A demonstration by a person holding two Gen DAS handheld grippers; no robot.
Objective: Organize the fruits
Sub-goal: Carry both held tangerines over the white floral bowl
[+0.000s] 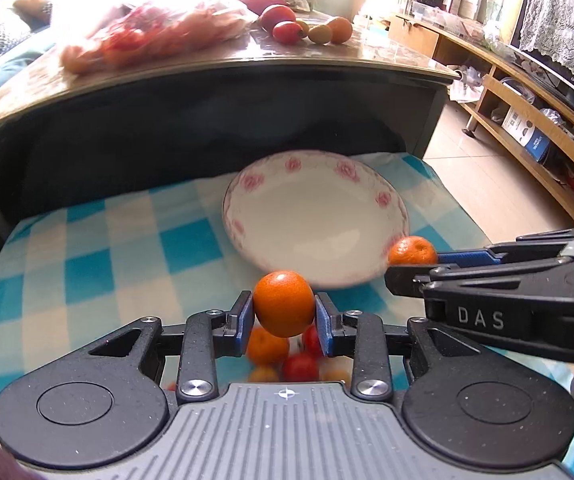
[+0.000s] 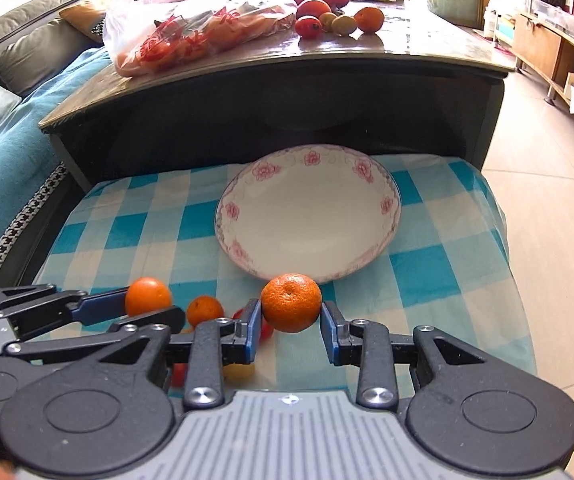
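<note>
Orange mandarins (image 1: 283, 304) (image 2: 292, 302) clamped between both tongs.

The plate (image 2: 309, 216) lies on the cloth (image 2: 147, 224), with nothing in it. Behind the plate stands the worktop (image 2: 407, 52), higher up, carrying a bag (image 2: 191, 20) to the left and loose fruit (image 2: 339, 20) to the right. Before the plate, each pair of jaws grips a mandarin: the left one (image 1: 283, 304) left of the right one (image 2: 291, 302). More small fruit (image 2: 204, 310) lies on the cloth before the plate, to the left.
</note>
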